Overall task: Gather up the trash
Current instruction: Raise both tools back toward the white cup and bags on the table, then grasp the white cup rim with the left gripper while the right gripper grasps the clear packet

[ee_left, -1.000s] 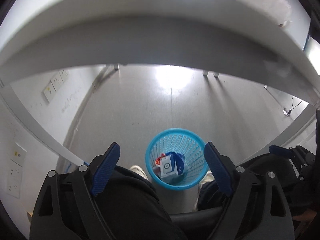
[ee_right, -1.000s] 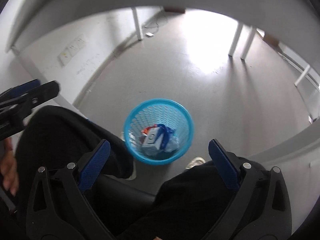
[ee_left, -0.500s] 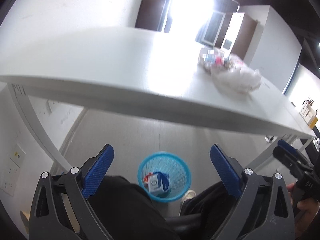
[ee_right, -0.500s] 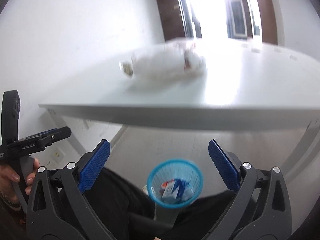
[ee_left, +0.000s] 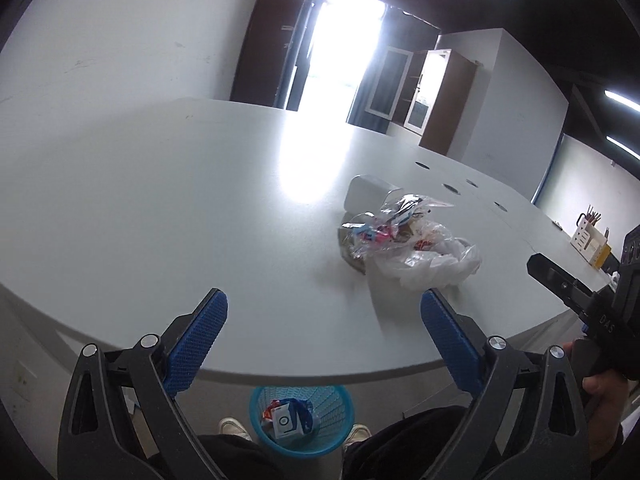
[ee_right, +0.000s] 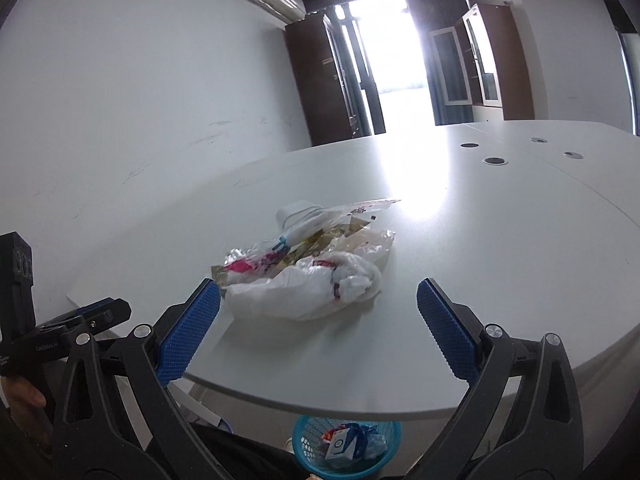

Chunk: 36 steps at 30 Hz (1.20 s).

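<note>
Blue ribbed pads line both my grippers, and each pair stands spread wide with nothing between them: the left gripper point(ee_left: 323, 328) and the right gripper point(ee_right: 318, 320) both hang just off the near edge of the white table point(ee_left: 160, 208), empty. On the table I count one heap of trash point(ee_left: 404, 236), lying well in from the near edge and toward the right side as my left camera sees it. In that heap I can make out one crumpled white plastic bag point(ee_right: 308, 286) at the front, one clear plastic wrapper point(ee_left: 400, 210) with red and blue scraps showing through it, and one pale box-like container point(ee_left: 366, 196) at the back, touching the rest. How many small scraps sit inside the wrapper I cannot tell. Under the near edge of the table, on the floor between my knees, stands one blue mesh basket point(ee_left: 340, 404), upright, with a white carton point(ee_left: 285, 422) and some blue and red litter inside. Farther along the table I count four round cable holes point(ee_right: 495, 161) from the right camera. A wooden holder point(ee_left: 588, 238) stands at the far right edge.
</note>
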Available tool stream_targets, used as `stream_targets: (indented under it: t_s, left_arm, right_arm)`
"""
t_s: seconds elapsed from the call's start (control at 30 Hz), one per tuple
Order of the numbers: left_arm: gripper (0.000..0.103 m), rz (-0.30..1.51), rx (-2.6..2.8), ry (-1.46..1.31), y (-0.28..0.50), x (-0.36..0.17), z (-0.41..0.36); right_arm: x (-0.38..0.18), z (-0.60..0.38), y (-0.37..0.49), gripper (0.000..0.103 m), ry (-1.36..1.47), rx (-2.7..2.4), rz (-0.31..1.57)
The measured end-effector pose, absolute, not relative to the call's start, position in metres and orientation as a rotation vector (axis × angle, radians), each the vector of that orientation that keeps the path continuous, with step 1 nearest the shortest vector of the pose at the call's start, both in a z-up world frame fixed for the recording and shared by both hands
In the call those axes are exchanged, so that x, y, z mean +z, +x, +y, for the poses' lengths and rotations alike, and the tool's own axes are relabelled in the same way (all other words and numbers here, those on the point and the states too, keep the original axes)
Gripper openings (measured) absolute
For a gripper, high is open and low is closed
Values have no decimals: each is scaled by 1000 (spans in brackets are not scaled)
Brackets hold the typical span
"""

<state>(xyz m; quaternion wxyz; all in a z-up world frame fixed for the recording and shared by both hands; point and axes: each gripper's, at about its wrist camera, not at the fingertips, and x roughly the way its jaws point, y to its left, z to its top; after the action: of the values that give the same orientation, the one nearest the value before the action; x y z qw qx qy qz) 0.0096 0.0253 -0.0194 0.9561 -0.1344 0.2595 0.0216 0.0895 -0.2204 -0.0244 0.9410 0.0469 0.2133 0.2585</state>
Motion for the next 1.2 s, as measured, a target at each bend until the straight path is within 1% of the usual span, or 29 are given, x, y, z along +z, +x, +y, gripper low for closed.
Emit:
stream_targets:
  t_s: [0.23,0.4,0.67,0.8,0.9,0.93,1.0,1.07,1.1,1.2]
  left_arm:
    - [95,526,37,-188,56,-9,6]
    - [95,547,24,-202,88,2,11]
    - [95,664,-19,-162,154,11,16]
    - [94,707,-33,-194,175,11,25]
    - [94,758,-100,-234,190,9,27]
    - [94,774,-111,-242,194,7,27]
    - [93,792,-102,-229,204,5,27]
    - [92,801,-109,-195,212,4,22]
    - [91,815,-123,-177,217,2,18]
    - [89,855,-131,-128,228,-7,11]
  right_arm:
    - [-13,-224,129,94,80,508,452]
    - [-2,-222,157,94,97,525,501]
    - [0,-203,227,94,156,544,681]
    - [-5,-192,258,86,175,560,763]
    - [-10,-183,273,84,173,572,804]
    - [-14,-181,279,81,177,568,820]
    - [-21,-180,289,79,205,575,854]
    - [-28,-178,298,69,238,586,885]
    - [-31,-176,302,62,257,595,902]
    - [-37,-167,311,59,254,611,945]
